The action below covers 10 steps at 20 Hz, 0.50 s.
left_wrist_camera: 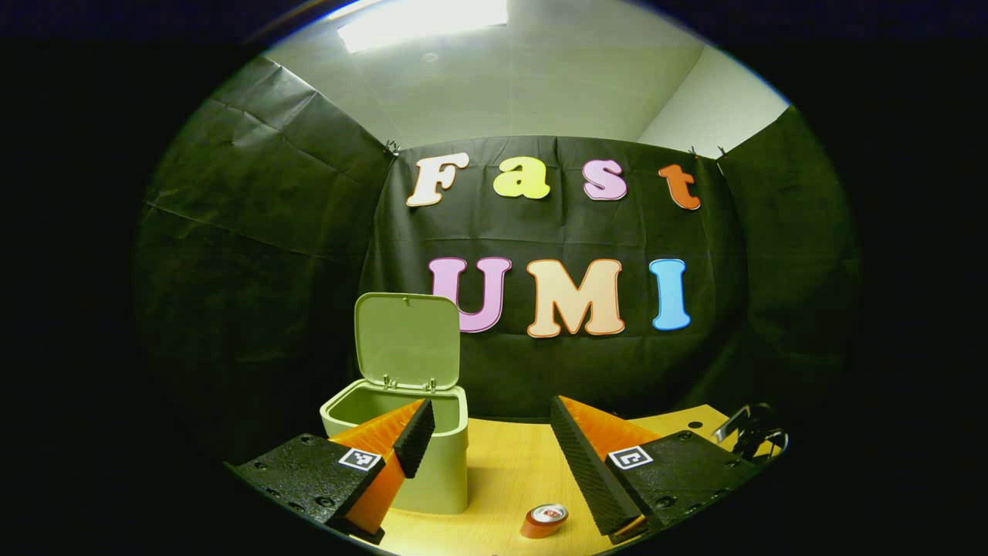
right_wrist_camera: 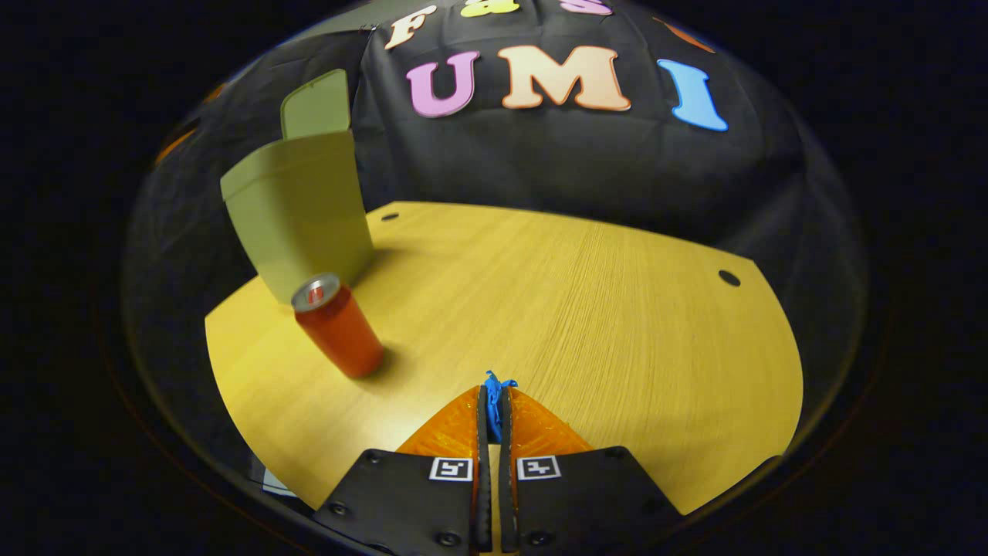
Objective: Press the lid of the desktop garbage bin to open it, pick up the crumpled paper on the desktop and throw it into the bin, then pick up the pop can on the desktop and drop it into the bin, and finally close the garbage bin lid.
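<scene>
R gripper (right_wrist_camera: pixel 492 401) pinches blue paper (right_wrist_camera: pixel 494 390).

A recording booth: black cloth walls (left_wrist_camera: pixel 255 255) enclosing a wooden desktop (right_wrist_camera: pixel 587 309).

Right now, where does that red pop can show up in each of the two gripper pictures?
Left gripper view: the pop can stands at bottom centre on the desktop, between the left gripper's open fingers, right of the bin.
Right gripper view: the can stands left of centre, just in front of the bin.
Shared landmark: the green garbage bin, lid up.
</scene>
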Motion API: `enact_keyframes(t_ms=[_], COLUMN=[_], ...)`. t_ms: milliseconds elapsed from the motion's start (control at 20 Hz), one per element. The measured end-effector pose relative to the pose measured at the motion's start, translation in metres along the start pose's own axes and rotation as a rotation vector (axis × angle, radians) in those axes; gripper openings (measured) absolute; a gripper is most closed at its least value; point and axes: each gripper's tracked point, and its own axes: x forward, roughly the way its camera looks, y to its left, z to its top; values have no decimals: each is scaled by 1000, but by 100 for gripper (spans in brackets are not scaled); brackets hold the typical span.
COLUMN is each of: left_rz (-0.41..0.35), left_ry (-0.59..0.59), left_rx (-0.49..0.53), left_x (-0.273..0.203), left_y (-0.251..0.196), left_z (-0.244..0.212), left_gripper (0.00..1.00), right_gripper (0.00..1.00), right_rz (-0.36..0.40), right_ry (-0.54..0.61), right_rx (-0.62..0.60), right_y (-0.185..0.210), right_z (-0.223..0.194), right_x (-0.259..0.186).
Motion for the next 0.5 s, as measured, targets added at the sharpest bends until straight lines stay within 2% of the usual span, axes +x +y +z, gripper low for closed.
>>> enact_keyframes(t_ms=[300,500], left_rz=[-67,-65], left_ry=[8,33], left_rx=[-36,-46], left_x=[22,32], left_y=[26,55], left_z=[-12,-26], left_gripper=[91,91], right_gripper=[6,6], right_rz=[-46,-46], right_ry=[-240,-365], right_rx=[-8,-22], right_y=[36,67], right_z=[129,188], right_x=[-30,-43])
